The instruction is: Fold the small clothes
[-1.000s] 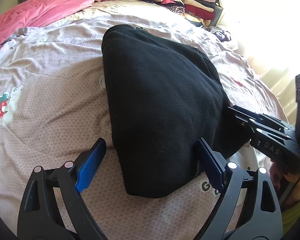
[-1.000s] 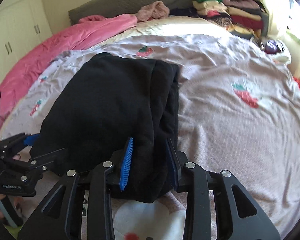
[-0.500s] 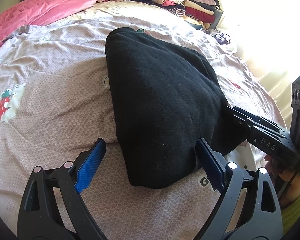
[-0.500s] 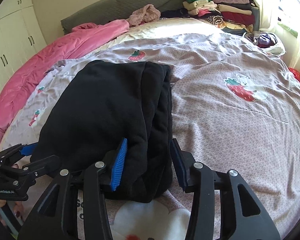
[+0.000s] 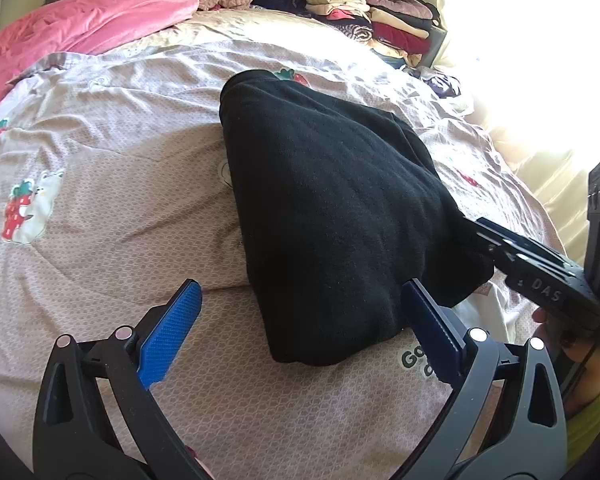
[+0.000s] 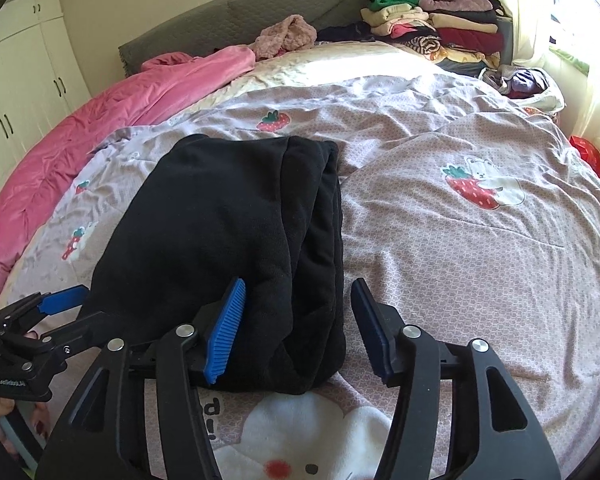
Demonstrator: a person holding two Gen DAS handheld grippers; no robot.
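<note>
1. Two grippers, both letting go. Your left gripper (image 5: 300, 320) is spread wide and opening, with the near left corner of the black folded garment (image 5: 332, 208) lying between its fingers and no pad pressing it.
2. Your right gripper (image 6: 298, 328) is at a middling gap and opening; the garment's thick right edge sits between its pads, and the cloth looks slack there, not pinched.
3. Garment location: flat on the strawberry-print duvet (image 6: 460, 240), near edge of the bed, layered fold edges stacked along its right side.
4. Why this pose: each claw straddles one near corner, so I'd read it as the release after laying a fold down. Bundle looks compact, probably near done.
5. Versus a second ago: right jaws were close together on that edge, now clearly parted. Left jaws a touch wider.
6. Garment outline matches the earlier view; both hands have barely shifted. Folded stack (image 6: 432, 20) at the headboard is unchanged.
</note>
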